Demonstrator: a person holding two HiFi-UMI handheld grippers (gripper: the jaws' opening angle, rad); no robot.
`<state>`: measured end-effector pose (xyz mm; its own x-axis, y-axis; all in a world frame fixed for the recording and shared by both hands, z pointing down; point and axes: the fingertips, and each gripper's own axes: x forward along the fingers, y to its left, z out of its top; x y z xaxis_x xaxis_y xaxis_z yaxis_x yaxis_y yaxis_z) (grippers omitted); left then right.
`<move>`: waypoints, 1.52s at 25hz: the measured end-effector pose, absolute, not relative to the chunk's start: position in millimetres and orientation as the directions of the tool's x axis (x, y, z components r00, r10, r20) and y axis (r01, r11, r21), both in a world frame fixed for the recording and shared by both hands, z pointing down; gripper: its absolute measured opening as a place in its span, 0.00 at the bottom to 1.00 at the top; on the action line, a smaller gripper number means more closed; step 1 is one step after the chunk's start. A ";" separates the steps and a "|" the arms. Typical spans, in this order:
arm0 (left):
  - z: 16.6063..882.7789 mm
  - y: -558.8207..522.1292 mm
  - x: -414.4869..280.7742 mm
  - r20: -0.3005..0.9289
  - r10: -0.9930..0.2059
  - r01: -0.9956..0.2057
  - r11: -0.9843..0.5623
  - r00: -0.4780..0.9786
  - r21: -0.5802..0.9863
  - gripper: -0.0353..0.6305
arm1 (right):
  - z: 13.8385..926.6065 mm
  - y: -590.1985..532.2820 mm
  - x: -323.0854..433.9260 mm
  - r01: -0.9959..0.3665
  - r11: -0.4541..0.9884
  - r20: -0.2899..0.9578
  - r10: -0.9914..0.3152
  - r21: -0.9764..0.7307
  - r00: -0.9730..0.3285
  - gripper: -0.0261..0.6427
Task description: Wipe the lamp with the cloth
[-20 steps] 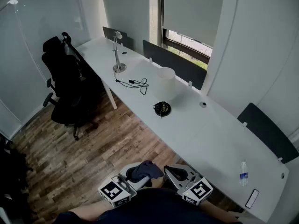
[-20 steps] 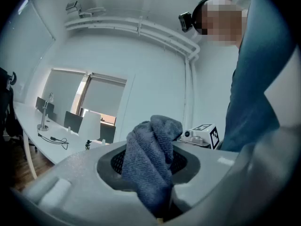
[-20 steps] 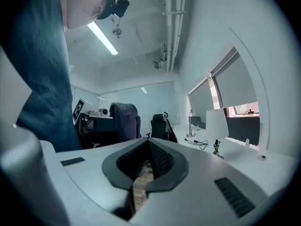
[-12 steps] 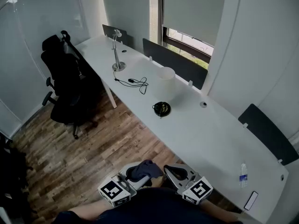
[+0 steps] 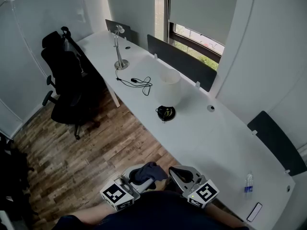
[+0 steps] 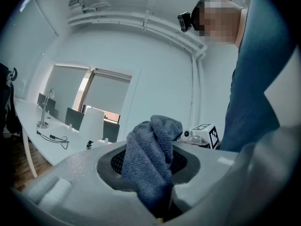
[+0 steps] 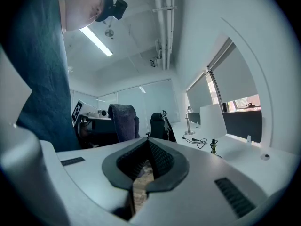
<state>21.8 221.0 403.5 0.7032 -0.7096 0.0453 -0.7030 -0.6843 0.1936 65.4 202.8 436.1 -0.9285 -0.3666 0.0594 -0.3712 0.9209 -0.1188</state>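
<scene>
A dark blue-grey cloth (image 5: pixel 147 171) is bunched between the jaws of my left gripper (image 5: pixel 142 177), which is shut on it. In the left gripper view the cloth (image 6: pixel 153 154) rises from the left gripper (image 6: pixel 157 187) as a folded wad. My right gripper (image 5: pixel 179 175) is beside it, shut, with nothing held; its pads (image 7: pixel 160 160) meet at the tips. Both grippers hang low by the person's body, over the wood floor and short of the desk. A white-shaded lamp (image 5: pixel 169 86) stands mid-desk. A slim silver desk lamp (image 5: pixel 118 51) stands at the far left end.
The long white desk (image 5: pixel 211 138) runs from far left to near right, with dark divider panels (image 5: pixel 182 66) behind it. On it lie a black cable (image 5: pixel 139 83), a small round black item (image 5: pixel 166 112), a water bottle (image 5: pixel 248 183) and a phone (image 5: pixel 253 212). A black office chair (image 5: pixel 64 80) stands left.
The head view has shifted slightly, so the desk and lamps sit a little differently in frame. Both grippers keep their place by the body, with the cloth still held.
</scene>
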 end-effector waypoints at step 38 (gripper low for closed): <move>386.4 -54.0 -0.2 0.051 -0.751 -0.738 -0.630 0.659 0.242 0.25 | 432.5 -28.3 70.2 -0.418 0.896 0.076 -0.411 -0.153 -0.908 0.06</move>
<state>-0.2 -54.0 386.4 0.6585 -0.7508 0.0515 -0.7376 -0.6304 0.2420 70.2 -28.3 432.5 -0.9085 -0.4110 0.0761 -0.4179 0.8955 -0.1528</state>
